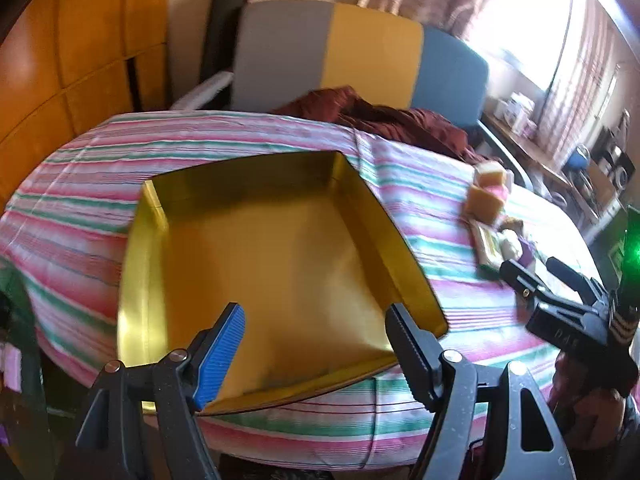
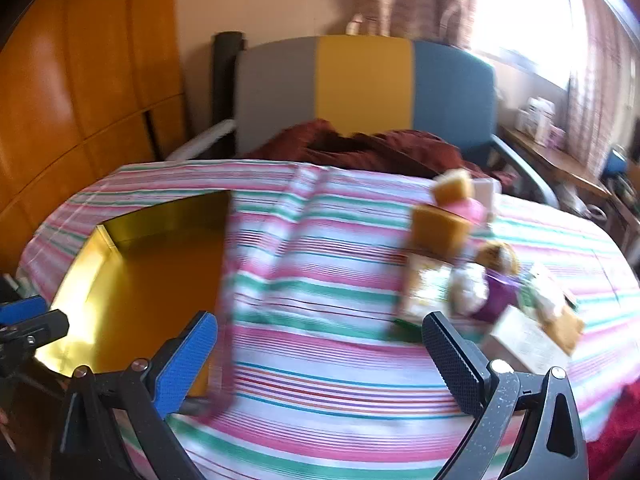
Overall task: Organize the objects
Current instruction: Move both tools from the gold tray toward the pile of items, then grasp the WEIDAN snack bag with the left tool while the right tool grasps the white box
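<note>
An empty gold tin box (image 1: 280, 256) lies open on the striped cloth; it also shows at the left of the right wrist view (image 2: 140, 272). My left gripper (image 1: 316, 344) is open and empty over the box's near edge. A pile of small objects (image 2: 480, 264) lies to the right: orange sponge blocks (image 2: 436, 228), a pink piece, a purple cup (image 2: 498, 292), white cards. The pile shows blurred in the left wrist view (image 1: 492, 216). My right gripper (image 2: 320, 352) is open and empty, just short of the pile; it appears in the left wrist view (image 1: 532, 276).
The striped cloth (image 1: 80, 208) covers a rounded table. A dark red fabric (image 1: 380, 116) lies at the far edge. A grey, yellow and blue chair back (image 2: 360, 84) stands behind. A wooden cabinet (image 2: 80, 100) is at left, cluttered shelves (image 2: 544, 124) at right.
</note>
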`<state>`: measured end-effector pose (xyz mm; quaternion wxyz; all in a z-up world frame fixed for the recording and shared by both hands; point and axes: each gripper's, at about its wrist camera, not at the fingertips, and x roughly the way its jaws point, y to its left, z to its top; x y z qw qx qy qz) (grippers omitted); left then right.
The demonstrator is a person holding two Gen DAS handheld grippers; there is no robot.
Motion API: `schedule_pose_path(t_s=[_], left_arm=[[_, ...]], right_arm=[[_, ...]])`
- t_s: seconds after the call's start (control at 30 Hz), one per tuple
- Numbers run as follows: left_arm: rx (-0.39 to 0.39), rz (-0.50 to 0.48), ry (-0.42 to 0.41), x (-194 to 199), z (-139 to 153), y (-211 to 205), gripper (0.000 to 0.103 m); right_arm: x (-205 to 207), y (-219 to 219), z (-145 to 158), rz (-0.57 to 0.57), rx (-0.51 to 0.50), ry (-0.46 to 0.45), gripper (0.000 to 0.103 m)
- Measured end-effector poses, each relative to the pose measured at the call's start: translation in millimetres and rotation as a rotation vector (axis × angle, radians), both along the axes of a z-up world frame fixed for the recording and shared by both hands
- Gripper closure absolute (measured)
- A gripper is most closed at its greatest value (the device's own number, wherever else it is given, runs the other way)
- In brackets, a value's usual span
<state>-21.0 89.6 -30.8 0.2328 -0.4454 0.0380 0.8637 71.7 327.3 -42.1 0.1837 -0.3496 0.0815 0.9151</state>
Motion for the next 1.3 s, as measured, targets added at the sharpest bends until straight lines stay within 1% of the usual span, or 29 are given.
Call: schedule_pose_path(t_s=[0.03, 0.23, 0.3, 0.37, 0.43, 0.53, 0.6, 0.63, 0.7, 0.77, 0.83, 0.87, 0.9, 1.0, 1.1, 1.17, 1.27, 1.3], left_arm=[[0.003, -0.039, -0.003, 1.3, -0.4, 3.1, 0.029], [0.020, -0.156, -0.003, 2.1, 8.4, 42.6, 0.029], [0.023, -0.217, -0.010, -0.1, 10.8, 62.0, 0.029], [0.030, -0.263, -0.018, -2.9, 10.7, 81.9, 0.029], [0.016, -0.303, -0.026, -4.2, 8.8, 102.5, 0.029], [-0.012, -0.361, -0.018, -5.1, 4.7, 135.2, 0.029], [-0.018, -0.402, -0.010, -3.9, 2.0, 157.6, 0.029], [-0.036, -0.413, -0.005, -3.3, -0.2, 168.6, 0.029], [-0.052, -0.455, 0.000, -1.2, -6.1, 191.1, 0.029], [-0.079, -0.484, -0.004, -0.7, -15.1, 213.1, 0.031], [-0.085, -0.511, 0.003, 0.0, -20.5, 227.3, 0.031], [-0.108, -0.520, 0.004, -0.6, -25.7, 236.7, 0.031], [-0.116, -0.529, -0.002, -1.5, -28.6, 242.6, 0.031], [-0.137, -0.555, -0.003, -4.0, -36.7, 261.0, 0.031], [-0.155, -0.581, -0.010, -5.6, -46.2, 277.1, 0.031], [-0.185, -0.584, -0.022, -8.8, -56.5, 289.9, 0.031], [-0.197, -0.591, -0.047, -12.6, -67.1, 304.4, 0.031], [-0.201, -0.595, -0.048, -12.8, -69.7, 308.0, 0.031]], right_arm=[[3.6, 7.6, -0.4, -0.018, 0.000, -0.004, 0.000], [40.7, 67.5, 1.6, -0.158, -0.011, -0.015, 0.000], [53.5, 88.5, 3.2, -0.208, -0.009, -0.022, 0.000], [63.1, 103.7, 2.7, -0.233, -0.018, -0.034, 0.000], [72.2, 119.8, 1.2, -0.241, -0.026, -0.061, 0.000], [80.1, 135.4, -2.4, -0.223, -0.031, -0.105, 0.000], [82.4, 145.5, -5.3, -0.201, -0.048, -0.123, 0.000], [82.4, 150.8, -6.7, -0.184, -0.057, -0.134, 0.000], [79.8, 155.8, -8.7, -0.139, -0.054, -0.158, 0.000], [72.8, 157.5, -13.2, -0.087, -0.029, -0.184, 0.000], [65.5, 159.7, -20.3, -0.033, -0.026, -0.215, 0.001], [62.5, 160.1, -23.9, -0.012, -0.024, -0.226, 0.005], [59.4, 160.2, -27.8, 0.005, -0.022, -0.242, 0.009], [53.4, 160.9, -39.8, 0.042, -0.030, -0.282, 0.016], [52.7, 162.1, -47.6, 0.060, -0.045, -0.298, 0.020], [52.6, 162.5, -51.9, 0.072, -0.054, -0.306, 0.022], [51.3, 160.6, -54.8, 0.089, -0.048, -0.316, 0.029], [50.8, 160.8, -54.8, 0.092, -0.049, -0.316, 0.030]])
